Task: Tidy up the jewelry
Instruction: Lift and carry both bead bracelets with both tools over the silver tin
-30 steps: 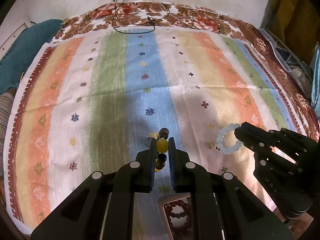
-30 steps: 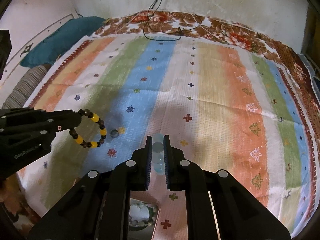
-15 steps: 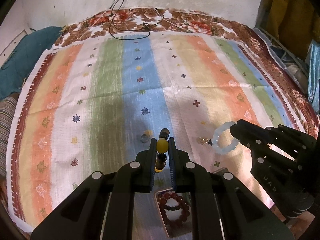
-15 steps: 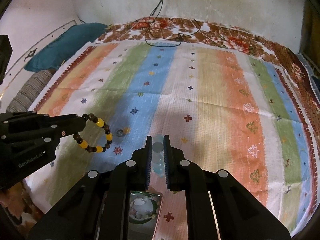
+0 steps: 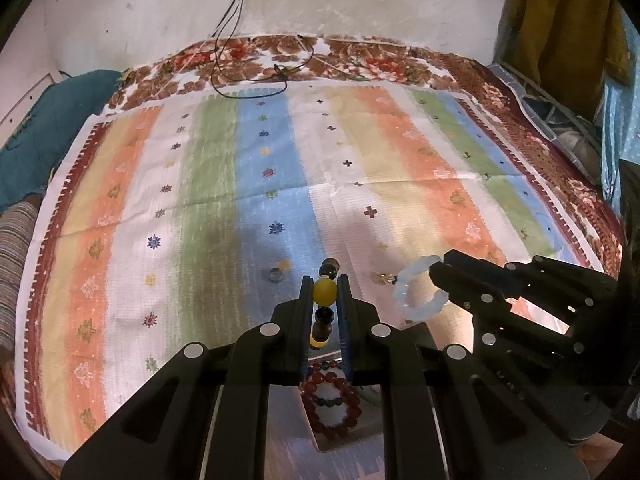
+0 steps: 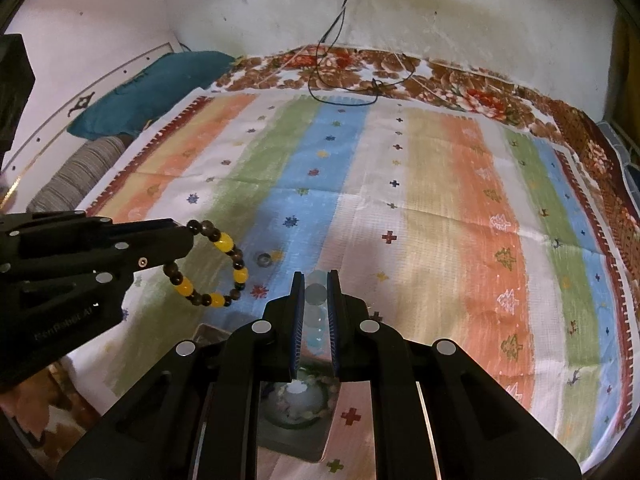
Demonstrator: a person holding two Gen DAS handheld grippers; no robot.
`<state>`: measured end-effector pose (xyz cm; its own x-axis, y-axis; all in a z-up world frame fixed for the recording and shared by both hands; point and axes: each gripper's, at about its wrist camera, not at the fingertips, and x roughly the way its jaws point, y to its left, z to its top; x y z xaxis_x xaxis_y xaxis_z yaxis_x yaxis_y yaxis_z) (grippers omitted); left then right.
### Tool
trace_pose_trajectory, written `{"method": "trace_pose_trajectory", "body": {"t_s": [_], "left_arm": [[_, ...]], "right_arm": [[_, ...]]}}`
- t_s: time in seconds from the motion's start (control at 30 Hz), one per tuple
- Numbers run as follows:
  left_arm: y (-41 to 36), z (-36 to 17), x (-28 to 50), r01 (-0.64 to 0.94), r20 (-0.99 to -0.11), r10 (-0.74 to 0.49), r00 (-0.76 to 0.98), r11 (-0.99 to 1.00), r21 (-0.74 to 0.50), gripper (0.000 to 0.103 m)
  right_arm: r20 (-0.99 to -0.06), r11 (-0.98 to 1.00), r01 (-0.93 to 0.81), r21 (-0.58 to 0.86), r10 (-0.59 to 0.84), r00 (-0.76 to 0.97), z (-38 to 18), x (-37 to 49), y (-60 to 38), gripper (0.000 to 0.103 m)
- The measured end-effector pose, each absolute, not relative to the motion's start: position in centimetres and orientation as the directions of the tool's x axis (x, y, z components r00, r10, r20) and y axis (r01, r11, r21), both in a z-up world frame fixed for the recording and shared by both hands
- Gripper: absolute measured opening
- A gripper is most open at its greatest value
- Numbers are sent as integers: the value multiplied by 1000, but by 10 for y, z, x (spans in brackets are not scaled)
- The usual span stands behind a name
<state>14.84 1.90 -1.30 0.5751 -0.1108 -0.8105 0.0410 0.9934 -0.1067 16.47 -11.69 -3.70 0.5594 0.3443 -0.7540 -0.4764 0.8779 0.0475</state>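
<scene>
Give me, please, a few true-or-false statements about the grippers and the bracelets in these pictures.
1. The left gripper holds a yellow-and-brown bracelet. True.
2. The right gripper is open and empty. False: it is shut on a pale blue bracelet.
3. A red bracelet lies in a tray below the left gripper. True.
4. The held bracelets lie on the cloth. False: both hang from the grippers.
5. A small ring lies on the cloth. True.
</scene>
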Motion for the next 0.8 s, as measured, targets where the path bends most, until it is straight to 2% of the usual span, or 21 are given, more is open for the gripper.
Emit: {"method": "trace_pose_trajectory", "body": {"t_s": [0.8], "left_arm": [[-1,2,88,90,-765,-146,627,989,-115,11]], "right_arm": [[-750,859,-508,65,378,542,-40,114,-132,12]]}}
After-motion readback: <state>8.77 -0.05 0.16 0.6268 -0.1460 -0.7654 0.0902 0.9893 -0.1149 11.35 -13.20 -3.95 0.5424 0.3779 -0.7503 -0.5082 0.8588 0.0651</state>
